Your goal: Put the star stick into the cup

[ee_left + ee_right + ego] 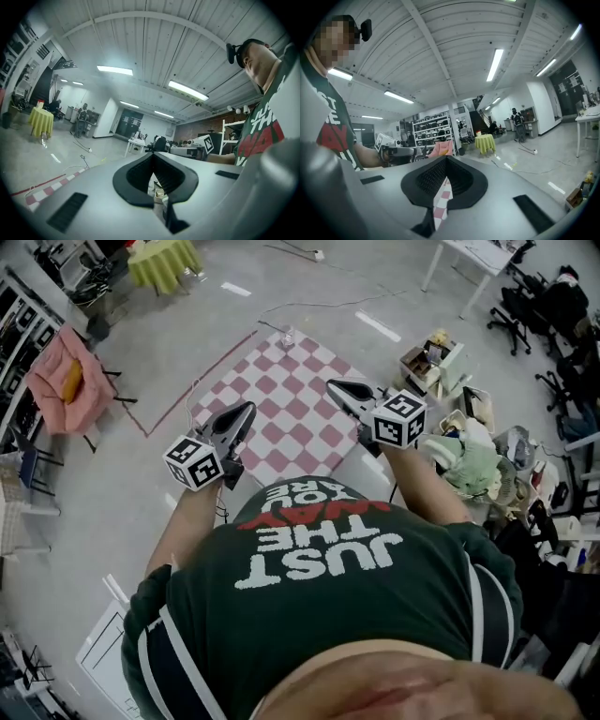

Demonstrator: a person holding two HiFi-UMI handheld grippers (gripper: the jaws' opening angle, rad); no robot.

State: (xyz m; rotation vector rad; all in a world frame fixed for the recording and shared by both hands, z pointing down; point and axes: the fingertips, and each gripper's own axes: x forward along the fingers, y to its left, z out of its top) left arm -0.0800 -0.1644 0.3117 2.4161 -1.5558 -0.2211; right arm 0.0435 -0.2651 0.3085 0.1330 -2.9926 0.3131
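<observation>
Neither a star stick nor a cup shows in any view. In the head view my left gripper (246, 411) and right gripper (334, 386) are held up in front of the person's chest, pointing forward over the floor. Both have their jaws closed tip to tip with nothing between them. The left gripper view looks across the room along its shut jaws, my left gripper (153, 155) empty, with the other gripper's marker cube (209, 141) at the right. In the right gripper view my right gripper (446, 159) is shut too, and the checkered mat shows through the slit.
A red and white checkered mat (291, 399) lies on the grey floor ahead. A chair with pink cloth (58, 381) stands at the left and a yellow-green clothed table (164, 261) behind it. Boxes and clutter (450, 399) crowd the right; a white table (473, 254) stands far right.
</observation>
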